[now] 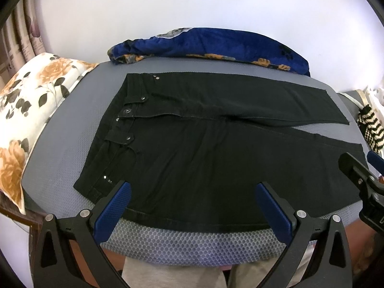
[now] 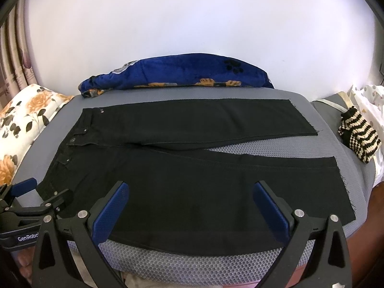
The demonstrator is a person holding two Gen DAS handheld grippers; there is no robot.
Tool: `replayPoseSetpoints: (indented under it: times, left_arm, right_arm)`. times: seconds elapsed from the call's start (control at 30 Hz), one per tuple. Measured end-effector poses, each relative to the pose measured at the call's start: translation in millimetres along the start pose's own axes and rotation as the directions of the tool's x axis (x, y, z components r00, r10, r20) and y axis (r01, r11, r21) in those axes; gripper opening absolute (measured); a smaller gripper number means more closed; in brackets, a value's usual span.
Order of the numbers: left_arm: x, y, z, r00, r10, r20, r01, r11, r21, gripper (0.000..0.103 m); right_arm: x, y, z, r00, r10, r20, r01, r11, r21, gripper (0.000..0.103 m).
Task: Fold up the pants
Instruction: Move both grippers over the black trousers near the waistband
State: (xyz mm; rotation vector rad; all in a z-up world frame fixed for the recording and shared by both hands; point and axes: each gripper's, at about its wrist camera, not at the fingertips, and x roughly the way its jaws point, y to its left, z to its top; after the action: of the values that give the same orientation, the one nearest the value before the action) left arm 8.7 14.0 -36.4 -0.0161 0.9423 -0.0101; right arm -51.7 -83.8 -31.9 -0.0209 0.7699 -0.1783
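Note:
Black pants (image 1: 204,148) lie flat on a grey mesh mat (image 1: 192,244), waistband to the left, both legs stretched right and slightly apart. They also show in the right wrist view (image 2: 192,180). My left gripper (image 1: 193,187) is open and empty, above the near edge by the waist. My right gripper (image 2: 192,187) is open and empty, above the near leg. The right gripper shows at the right edge of the left wrist view (image 1: 360,170). The left gripper shows at the left edge of the right wrist view (image 2: 43,192).
A blue floral blanket (image 1: 211,45) lies along the far edge of the mat. A floral pillow (image 1: 31,110) sits to the left. A black-and-cream striped knit item (image 2: 360,136) lies at the right. A white wall is behind.

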Motion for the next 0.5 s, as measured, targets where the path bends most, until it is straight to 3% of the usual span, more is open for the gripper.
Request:
replayPoseSetpoints:
  times: [0.5]
  left_arm:
    - [0.0,-1.0,0.2,1.0,0.0,0.001,0.0,1.0,0.001,0.102]
  right_arm:
    - [-0.6,0.7,1.6,1.0,0.007,0.003,-0.007,1.0,-0.002,0.102]
